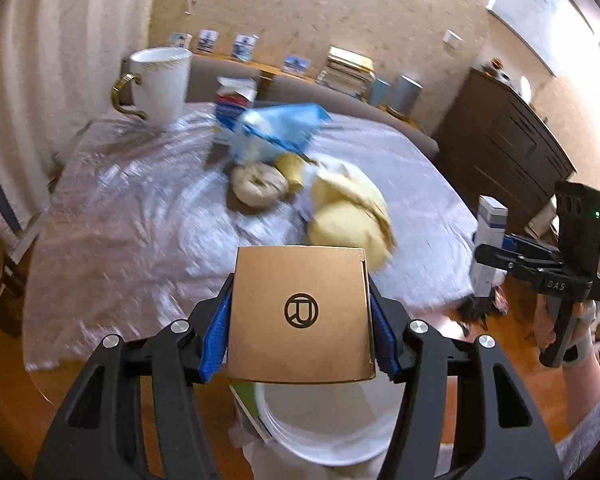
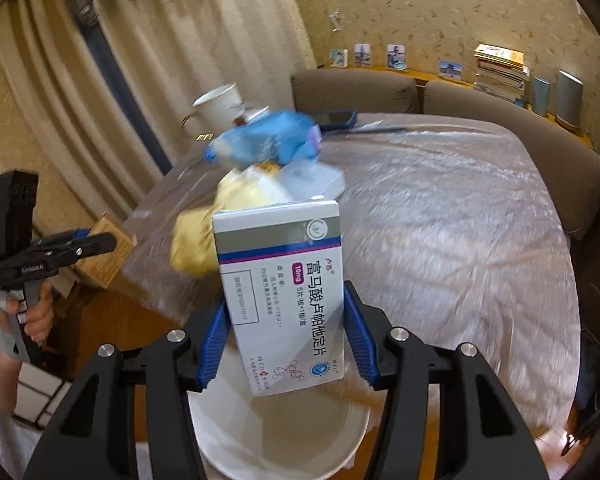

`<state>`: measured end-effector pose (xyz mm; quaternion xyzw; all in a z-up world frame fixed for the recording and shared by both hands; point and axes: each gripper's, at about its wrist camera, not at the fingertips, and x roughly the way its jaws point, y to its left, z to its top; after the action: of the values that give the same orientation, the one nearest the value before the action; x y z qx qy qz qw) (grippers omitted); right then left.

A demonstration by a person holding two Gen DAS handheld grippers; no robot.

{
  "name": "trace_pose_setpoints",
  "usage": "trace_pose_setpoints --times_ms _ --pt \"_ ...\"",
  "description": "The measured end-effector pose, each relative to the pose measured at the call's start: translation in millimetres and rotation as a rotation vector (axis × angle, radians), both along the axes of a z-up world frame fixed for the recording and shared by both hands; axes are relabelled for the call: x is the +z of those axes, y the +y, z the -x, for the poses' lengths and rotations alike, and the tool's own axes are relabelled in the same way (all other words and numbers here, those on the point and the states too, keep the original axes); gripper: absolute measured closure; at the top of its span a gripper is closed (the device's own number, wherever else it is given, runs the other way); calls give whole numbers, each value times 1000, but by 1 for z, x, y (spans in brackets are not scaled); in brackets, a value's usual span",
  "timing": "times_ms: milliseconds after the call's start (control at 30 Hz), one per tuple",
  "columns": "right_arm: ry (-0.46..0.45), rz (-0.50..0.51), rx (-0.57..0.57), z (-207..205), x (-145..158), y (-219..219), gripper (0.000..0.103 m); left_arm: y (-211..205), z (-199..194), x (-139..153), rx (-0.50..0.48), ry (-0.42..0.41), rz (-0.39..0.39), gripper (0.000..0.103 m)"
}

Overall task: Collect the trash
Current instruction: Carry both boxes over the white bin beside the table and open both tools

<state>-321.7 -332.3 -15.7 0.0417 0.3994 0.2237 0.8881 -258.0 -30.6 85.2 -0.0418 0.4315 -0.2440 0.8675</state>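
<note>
My left gripper (image 1: 300, 320) is shut on a brown cardboard box (image 1: 300, 312) with a round logo, held above a white bin (image 1: 320, 432). My right gripper (image 2: 286, 340) is shut on a white medicine box (image 2: 284, 300) with blue and grey stripes, held above the same white bin (image 2: 280, 440). The right gripper also shows in the left wrist view (image 1: 496, 260), and the left gripper in the right wrist view (image 2: 96, 246). On the table lie a blue packet (image 1: 276, 132), yellow wrappers (image 1: 348, 212) and a white ring-shaped item (image 1: 258, 184).
A plastic-covered table (image 1: 132, 220) carries a white mug with a gold handle (image 1: 160, 84) and a blue-and-white carton (image 1: 234, 104). A brown sofa (image 2: 540, 152) stands behind it, a dark dresser (image 1: 508, 144) at the right. Curtains hang at the left.
</note>
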Motion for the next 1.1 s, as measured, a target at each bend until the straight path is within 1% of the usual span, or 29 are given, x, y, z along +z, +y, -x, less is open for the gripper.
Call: trace_pose_setpoints --times_ms 133,233,333,400,433,533,567,667,800,867,1100 --pt "38 19 36 22 -13 14 51 -15 18 -7 -57 23 -9 44" --pt "91 7 53 35 -29 21 51 -25 28 -14 -94 41 -19 44" --pt "141 1 59 45 -45 30 51 -34 37 -26 -134 79 -11 44" --pt "173 8 53 49 -58 33 51 -39 42 -34 -153 98 -20 44" --pt "185 20 44 50 -64 34 51 -43 44 -40 -161 105 -39 44" --pt "226 24 18 50 -81 34 51 -52 49 -60 -183 142 -60 44" --pt "237 34 12 51 -88 36 51 -55 50 -67 -186 151 -80 44" --pt "261 80 4 51 -106 42 51 -64 54 -87 -200 158 -139 44" --pt "300 89 -1 48 -130 50 50 -77 60 -112 -229 152 -219 44" --pt "314 95 -10 45 -138 52 50 -82 61 -127 -233 164 -251 44" --pt "337 142 -31 32 -165 61 50 -90 54 -160 -226 182 -298 44"
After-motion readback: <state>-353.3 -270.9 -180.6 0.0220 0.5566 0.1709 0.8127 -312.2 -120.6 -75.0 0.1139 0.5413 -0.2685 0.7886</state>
